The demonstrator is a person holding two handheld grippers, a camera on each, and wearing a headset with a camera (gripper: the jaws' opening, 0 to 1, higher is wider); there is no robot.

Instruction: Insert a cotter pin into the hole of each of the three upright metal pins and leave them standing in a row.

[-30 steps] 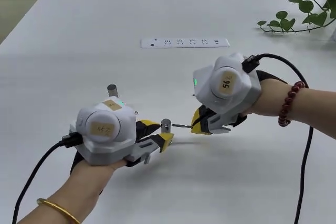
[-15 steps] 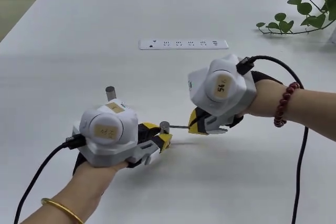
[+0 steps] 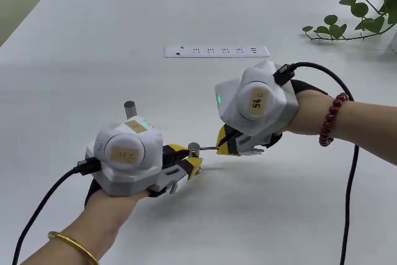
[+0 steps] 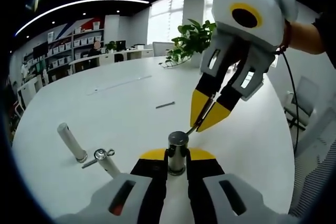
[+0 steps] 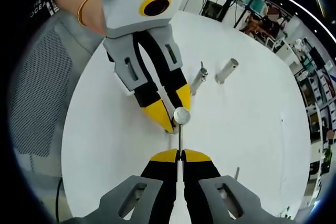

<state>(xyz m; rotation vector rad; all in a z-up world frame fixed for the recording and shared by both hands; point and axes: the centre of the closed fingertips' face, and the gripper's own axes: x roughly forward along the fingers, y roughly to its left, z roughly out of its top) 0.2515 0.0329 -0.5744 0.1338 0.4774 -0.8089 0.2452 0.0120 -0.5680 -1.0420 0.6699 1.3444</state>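
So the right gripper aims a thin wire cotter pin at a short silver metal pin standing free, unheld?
Not free: the left gripper view shows the left gripper shut on the short silver metal pin. The right gripper does aim the thin wire cotter pin at it.

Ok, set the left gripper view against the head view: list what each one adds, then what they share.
Left gripper view adds: a finished pin with a cotter pin already through it, and a loose cotter pin lying farther out on the table.

Head view adds: a gold bangle on the person's wrist and the left gripper's cable.

Shared: the left claw shut on the gripped pin, the right claw bringing the held cotter pin to that pin's head, a bare pin standing upright, and the plant.
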